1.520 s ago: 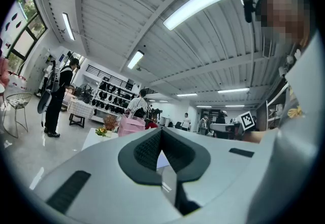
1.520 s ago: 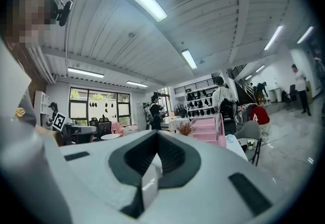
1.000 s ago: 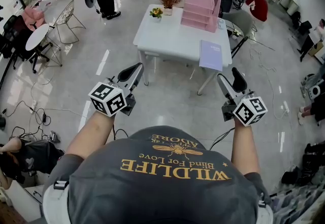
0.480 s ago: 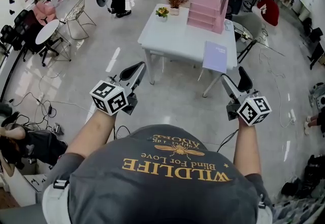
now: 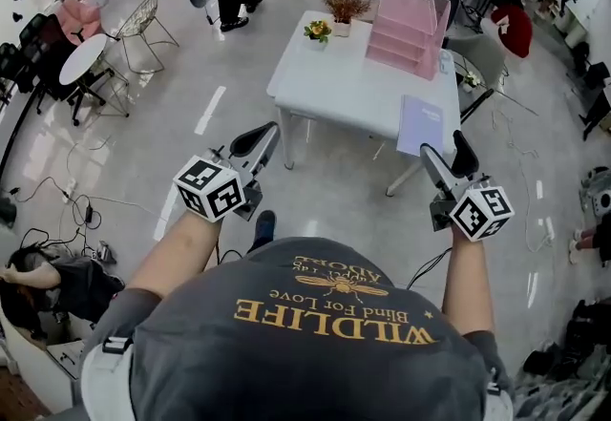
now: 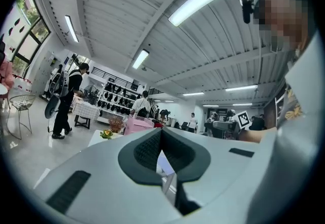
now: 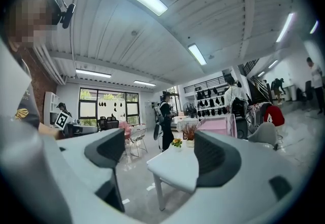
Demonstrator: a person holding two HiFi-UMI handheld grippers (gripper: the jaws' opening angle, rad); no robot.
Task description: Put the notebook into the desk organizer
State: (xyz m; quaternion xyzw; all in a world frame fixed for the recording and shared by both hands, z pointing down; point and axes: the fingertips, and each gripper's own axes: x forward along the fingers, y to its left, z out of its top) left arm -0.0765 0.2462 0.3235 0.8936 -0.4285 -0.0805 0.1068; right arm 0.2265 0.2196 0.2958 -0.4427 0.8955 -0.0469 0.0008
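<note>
Since the notebook (image 5: 421, 124) lies flat on the near right corner of the bench (image 5: 334, 75), its near short edge at the bench's edge, the reach falls to my right side. It sits straight ahead of my right claw (image 5: 449, 154) and a touch to the left, lower than the claw and apart from it, for I stand short of the bench. Its long axis runs away from me, leaning slightly, so its far end points toward the pink organizer (image 5: 409, 26) on the far right corner, close beyond it. I judge that a grip on the near short edge would suit, followed by a lift forward along that same line. My right claw (image 7: 160, 154) stands wide open with nothing between its pads, only the bench showing beyond them. My left claw (image 5: 256, 140) hangs off the bench's near left corner, well apart from the notebook, and its pads (image 6: 152, 147) meet, holding nothing.
</note>
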